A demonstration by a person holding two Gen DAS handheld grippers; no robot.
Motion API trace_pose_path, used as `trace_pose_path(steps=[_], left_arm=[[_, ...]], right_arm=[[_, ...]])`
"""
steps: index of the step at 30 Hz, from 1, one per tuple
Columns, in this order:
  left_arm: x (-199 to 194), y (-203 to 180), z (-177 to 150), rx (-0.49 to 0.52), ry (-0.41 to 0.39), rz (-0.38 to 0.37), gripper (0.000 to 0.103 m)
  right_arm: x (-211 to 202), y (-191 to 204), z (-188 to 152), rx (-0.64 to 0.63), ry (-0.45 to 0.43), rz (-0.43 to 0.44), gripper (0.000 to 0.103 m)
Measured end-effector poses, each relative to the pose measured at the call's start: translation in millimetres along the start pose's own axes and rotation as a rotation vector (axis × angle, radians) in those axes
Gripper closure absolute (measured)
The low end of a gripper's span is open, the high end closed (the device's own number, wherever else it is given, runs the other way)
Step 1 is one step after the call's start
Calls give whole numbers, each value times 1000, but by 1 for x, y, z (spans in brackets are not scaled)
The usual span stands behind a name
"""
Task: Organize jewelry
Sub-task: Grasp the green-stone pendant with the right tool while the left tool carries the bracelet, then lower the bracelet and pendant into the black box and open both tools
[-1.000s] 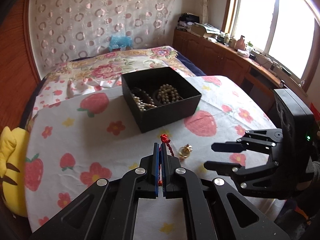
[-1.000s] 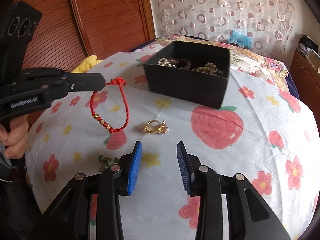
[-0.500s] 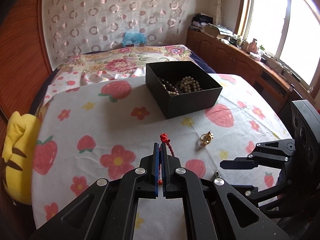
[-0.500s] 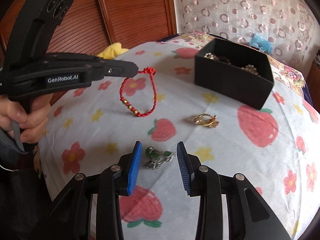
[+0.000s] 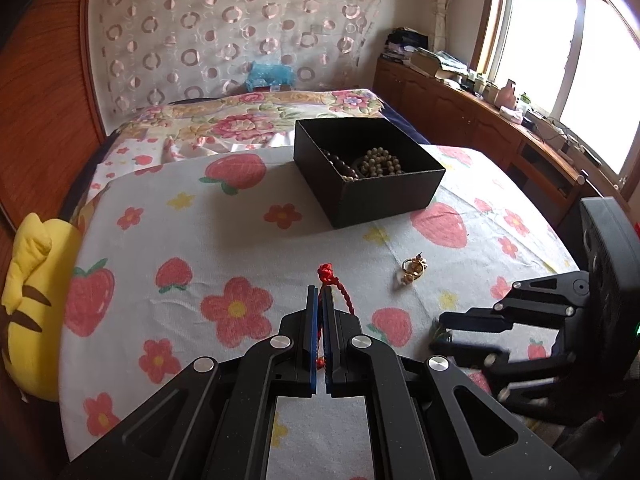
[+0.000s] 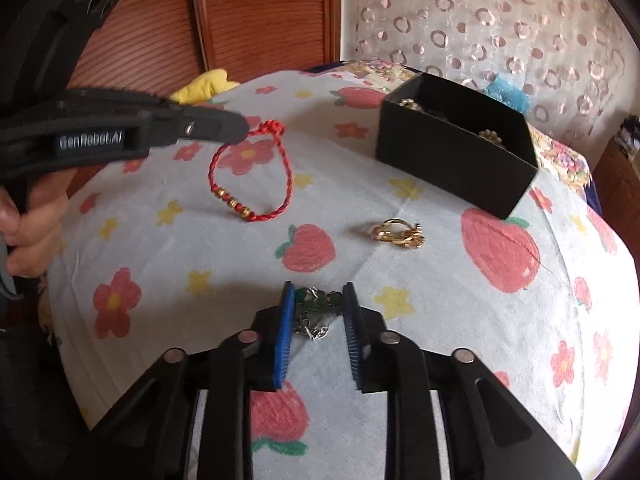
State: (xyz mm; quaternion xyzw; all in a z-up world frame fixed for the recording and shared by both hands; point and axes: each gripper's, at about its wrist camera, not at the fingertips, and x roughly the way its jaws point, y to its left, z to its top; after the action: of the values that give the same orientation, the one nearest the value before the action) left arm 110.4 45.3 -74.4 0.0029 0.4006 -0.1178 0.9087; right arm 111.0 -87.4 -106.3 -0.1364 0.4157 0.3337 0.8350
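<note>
My left gripper [image 5: 320,294] is shut on a red cord bracelet [image 6: 250,178] with gold beads and holds it hanging above the cloth; its knot shows past the fingertips in the left wrist view [image 5: 327,274]. My right gripper [image 6: 318,300] is open, low over the cloth, with a green and silver piece of jewelry [image 6: 316,312] lying between its fingers. A gold ring-like piece [image 6: 398,234] lies on the cloth in front of it. An open black box [image 5: 366,170] holding bead strings stands further back.
The jewelry lies on a round table under a white cloth [image 5: 240,240] printed with strawberries and flowers. A yellow plush [image 5: 28,312] sits at the left edge. A bed with a floral cover [image 5: 248,120] lies behind, and wooden cabinets [image 5: 460,108] stand under the window.
My right gripper has moved forward and down, so the green and silver piece now lies between its open fingers. My left gripper keeps holding the red bracelet aloft, drawn back a little from the box.
</note>
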Motion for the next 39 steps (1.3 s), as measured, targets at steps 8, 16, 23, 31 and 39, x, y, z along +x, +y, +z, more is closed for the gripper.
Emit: trace_pose_path(steps=[8,16,23,31,39], left_arm=[[3,-10,13,10,-4,-6,102],[-2,-19,41,23,-39,-22,102],[-6,-26,65,50,-79,-19,102],[-5,-28,85,55,-119,-13,102],[7,-26,106,50,-149,-22,102]], right_arm=[[-15,-26,9,38,-43,10,82],[-32,-49,40,23,-102,-15,82],[-46,-77,76,-2,-171,-63,82],[-44,-112,108,7,-214,-103,82],[-22,-135,122,43,-208,-100,82]])
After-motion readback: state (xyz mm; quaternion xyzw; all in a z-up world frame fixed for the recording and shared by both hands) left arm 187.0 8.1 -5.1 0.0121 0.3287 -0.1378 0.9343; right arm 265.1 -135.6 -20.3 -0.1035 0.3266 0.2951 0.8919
